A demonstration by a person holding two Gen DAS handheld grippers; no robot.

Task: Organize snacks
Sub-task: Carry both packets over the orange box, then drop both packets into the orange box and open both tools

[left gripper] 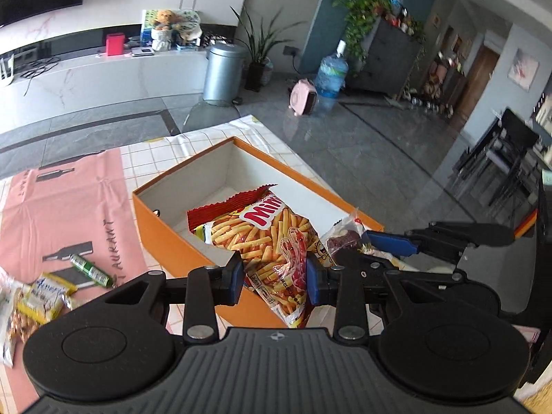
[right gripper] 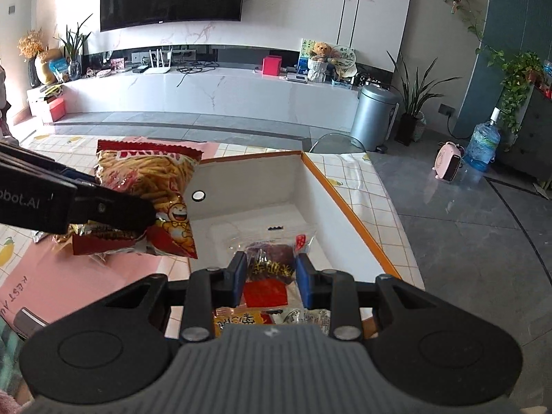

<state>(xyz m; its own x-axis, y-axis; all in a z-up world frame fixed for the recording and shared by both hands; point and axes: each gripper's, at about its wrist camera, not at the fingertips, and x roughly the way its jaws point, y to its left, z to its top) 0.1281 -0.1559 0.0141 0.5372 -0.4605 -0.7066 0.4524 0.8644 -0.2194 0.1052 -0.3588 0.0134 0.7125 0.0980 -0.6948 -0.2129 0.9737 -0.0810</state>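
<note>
My right pads (right gripper: 305,284) hide middle of clear packet (right gripper: 272,258); its print unreadable. Chips bag (left gripper: 276,241) bottom hidden behind my left body.

Fries bag (left gripper: 272,241): "Mim…" cut off; pink mat (left gripper: 62,214): "…AURANT"; gripper arm (right gripper: 34,203): "…obot.AI".

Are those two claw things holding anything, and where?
Left gripper pinches the fries bag near its bottom; right gripper pinches the clear snack packet at its lower middle.

Grey tiled floor (right gripper: 465,241), marble wall (right gripper: 293,7)
</note>
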